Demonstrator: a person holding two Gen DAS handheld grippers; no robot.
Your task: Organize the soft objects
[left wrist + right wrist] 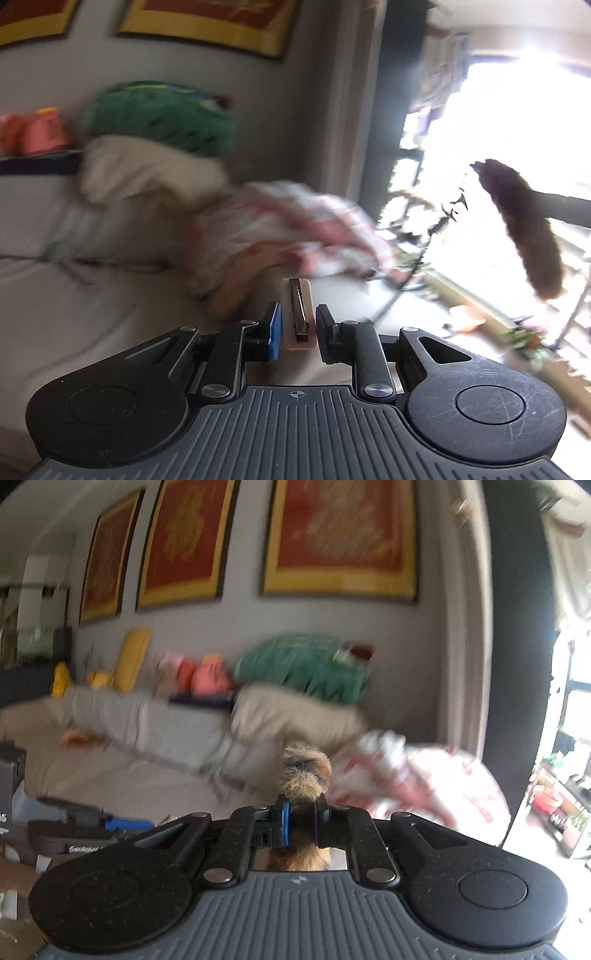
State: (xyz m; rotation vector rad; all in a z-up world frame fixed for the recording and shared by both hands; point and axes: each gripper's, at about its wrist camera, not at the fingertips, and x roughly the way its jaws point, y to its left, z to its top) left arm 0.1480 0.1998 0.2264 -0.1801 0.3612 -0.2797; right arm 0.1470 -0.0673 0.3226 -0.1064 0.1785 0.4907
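Note:
My left gripper point(298, 315) is shut on a small flat peach-coloured piece point(306, 295) with a dark clip along its middle; it stands upright between the pads. The right gripper point(302, 812) is shut on a brown furry soft toy point(304, 771), which sticks out past the fingers. That furry toy point(524, 229) also hangs against the bright window at the right of the left wrist view. My left gripper point(110, 823) shows low at the left of the right wrist view. Both views are blurred.
A pale sofa point(110, 771) runs along the grey wall. On it lie a beige cushion point(295, 716), a green plush point(306, 668) and a crumpled pink-and-white cloth point(288, 229). Orange and pink items point(207, 675) sit behind. Framed pictures point(343, 535) hang above.

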